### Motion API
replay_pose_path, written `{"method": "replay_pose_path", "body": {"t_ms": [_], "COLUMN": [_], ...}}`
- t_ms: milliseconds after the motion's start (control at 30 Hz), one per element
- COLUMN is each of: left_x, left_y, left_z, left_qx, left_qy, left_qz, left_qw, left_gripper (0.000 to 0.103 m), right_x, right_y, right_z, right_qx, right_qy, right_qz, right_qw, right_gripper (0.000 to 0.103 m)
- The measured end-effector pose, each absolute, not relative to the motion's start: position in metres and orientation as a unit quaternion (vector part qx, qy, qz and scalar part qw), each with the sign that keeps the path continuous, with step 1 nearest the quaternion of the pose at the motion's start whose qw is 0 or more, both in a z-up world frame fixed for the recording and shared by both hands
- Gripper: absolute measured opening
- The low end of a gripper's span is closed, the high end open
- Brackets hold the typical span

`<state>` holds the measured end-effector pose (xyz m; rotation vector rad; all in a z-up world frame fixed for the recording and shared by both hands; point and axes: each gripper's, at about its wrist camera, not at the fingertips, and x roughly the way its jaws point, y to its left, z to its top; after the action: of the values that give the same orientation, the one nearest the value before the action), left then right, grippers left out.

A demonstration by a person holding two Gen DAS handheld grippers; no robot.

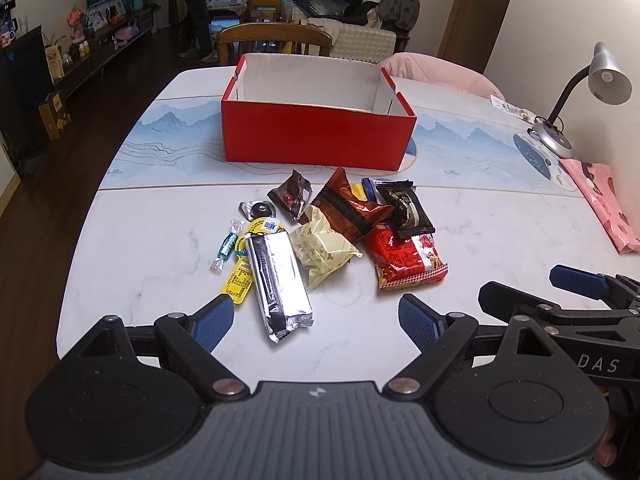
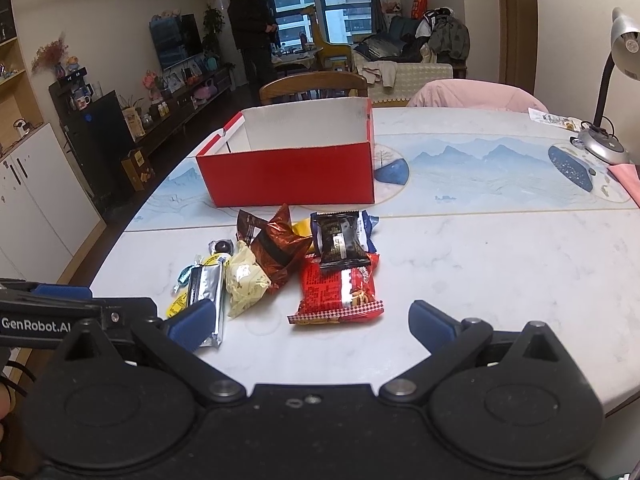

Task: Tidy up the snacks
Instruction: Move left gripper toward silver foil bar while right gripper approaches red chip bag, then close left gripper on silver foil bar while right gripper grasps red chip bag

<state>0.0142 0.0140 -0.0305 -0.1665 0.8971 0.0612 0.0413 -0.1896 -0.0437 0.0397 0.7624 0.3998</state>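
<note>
A pile of snack packets lies on the white table in front of an open, empty red box (image 1: 316,136) (image 2: 292,178). The pile holds a silver bar (image 1: 278,280) (image 2: 206,292), a pale yellow packet (image 1: 324,250) (image 2: 245,282), a brown packet (image 1: 348,208) (image 2: 280,254), a black packet (image 1: 408,208) (image 2: 340,242), a red packet (image 1: 408,258) (image 2: 340,294) and small candies (image 1: 226,246). My left gripper (image 1: 316,320) is open and empty just short of the silver bar. My right gripper (image 2: 312,322) is open and empty, just short of the red packet.
A desk lamp (image 1: 560,120) (image 2: 608,136) and a pink bag (image 1: 600,204) sit at the table's right side. A wooden chair (image 1: 274,40) and a pink-covered chair (image 2: 476,96) stand behind the table. A person (image 2: 252,28) stands far back in the room.
</note>
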Motion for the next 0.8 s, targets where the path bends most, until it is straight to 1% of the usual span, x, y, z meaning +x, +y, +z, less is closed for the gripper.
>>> {"method": "replay_pose_path", "body": {"t_ms": [567,800], "left_x": [0.045,0.067], "left_y": [0.049,0.072], "left_z": [-0.049,-0.068], "left_qx": [-0.088,-0.101], "left_qy": [0.449,0.477], "left_qz": [0.017,0.004], "left_qw": [0.889,0.873], "left_gripper": [0.09,0.09], "right_x": [0.065,0.078], "right_y": [-0.165,-0.16], "right_z": [-0.062,-0.077], "right_qx": [0.006,-0.002], "right_qy": [0.402,0.421], "right_qz": [0.179,0.147], "right_qw": [0.898,0.895], "right_gripper": [0.103,0.103]}}
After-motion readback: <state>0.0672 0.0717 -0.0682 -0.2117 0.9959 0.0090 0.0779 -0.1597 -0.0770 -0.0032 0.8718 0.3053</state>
